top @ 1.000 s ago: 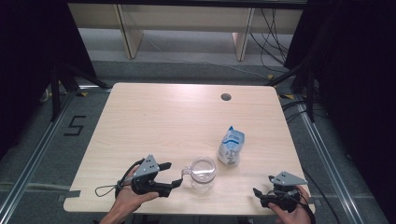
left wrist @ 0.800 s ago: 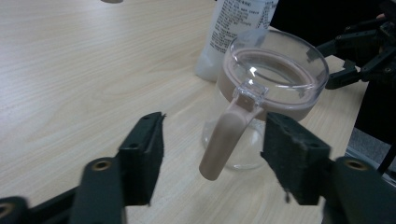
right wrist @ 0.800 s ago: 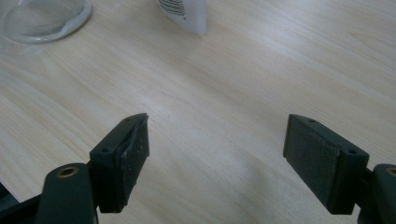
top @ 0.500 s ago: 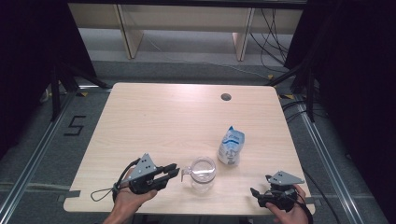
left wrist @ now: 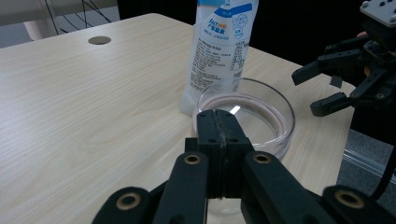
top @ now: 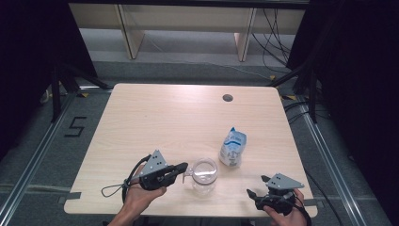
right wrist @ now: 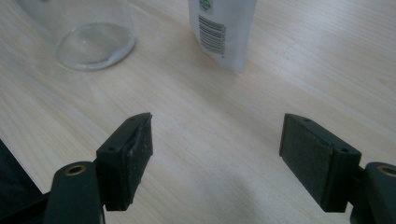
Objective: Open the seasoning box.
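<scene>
The glass cup [top: 204, 175] stands right at the tip of the left gripper [top: 181, 168], whose jaws have just snapped together; the left gripper view shows them clenched at the cup's [left wrist: 245, 119] near side, likely pinching its handle, though the contact is hidden. That suggests the cup is now secured for lifting. Beyond it stands the pouch [top: 233, 147]. The right gripper [top: 257, 187] waits spread wide, holding nothing.

Lab: dark curtains [top: 28, 56], floor rails [top: 28, 165], loose cables [top: 275, 37].
</scene>
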`<state>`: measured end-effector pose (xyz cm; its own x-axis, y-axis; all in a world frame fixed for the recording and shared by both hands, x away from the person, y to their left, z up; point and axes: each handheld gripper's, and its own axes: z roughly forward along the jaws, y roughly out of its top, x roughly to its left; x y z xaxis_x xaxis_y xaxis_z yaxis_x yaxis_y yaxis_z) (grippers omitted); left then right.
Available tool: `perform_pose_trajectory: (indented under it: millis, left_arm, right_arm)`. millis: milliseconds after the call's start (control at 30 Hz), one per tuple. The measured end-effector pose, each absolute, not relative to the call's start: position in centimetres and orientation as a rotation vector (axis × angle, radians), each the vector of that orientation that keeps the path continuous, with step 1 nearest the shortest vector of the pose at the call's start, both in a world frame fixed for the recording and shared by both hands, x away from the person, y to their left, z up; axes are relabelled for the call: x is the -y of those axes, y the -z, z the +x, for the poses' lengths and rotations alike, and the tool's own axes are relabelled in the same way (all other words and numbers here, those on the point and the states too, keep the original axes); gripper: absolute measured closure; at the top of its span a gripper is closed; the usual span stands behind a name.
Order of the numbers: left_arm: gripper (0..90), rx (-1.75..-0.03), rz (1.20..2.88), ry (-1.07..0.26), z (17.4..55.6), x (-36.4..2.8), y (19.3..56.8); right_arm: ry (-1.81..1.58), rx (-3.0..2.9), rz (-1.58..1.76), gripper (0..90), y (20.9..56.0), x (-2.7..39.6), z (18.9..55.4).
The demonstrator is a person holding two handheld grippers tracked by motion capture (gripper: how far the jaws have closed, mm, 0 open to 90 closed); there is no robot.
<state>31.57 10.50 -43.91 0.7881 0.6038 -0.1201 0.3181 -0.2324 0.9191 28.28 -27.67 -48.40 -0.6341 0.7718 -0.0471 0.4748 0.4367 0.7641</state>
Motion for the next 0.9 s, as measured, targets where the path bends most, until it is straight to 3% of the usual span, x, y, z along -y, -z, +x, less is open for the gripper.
perform_pose_trajectory:
  millis: [600, 900]
  left_arm:
    - [89.1, -0.695, 1.871, -0.304, 31.8, -10.0, 44.7]
    - [88.6, -0.701, 1.855, -0.303, 31.8, -10.2, 45.0]
  right_arm:
    - [-1.070, -2.329, 1.001, 32.1, 48.3, 26.5, 27.9]
    - [-1.104, -2.317, 0.928, 46.0, 47.9, 26.1, 27.6]
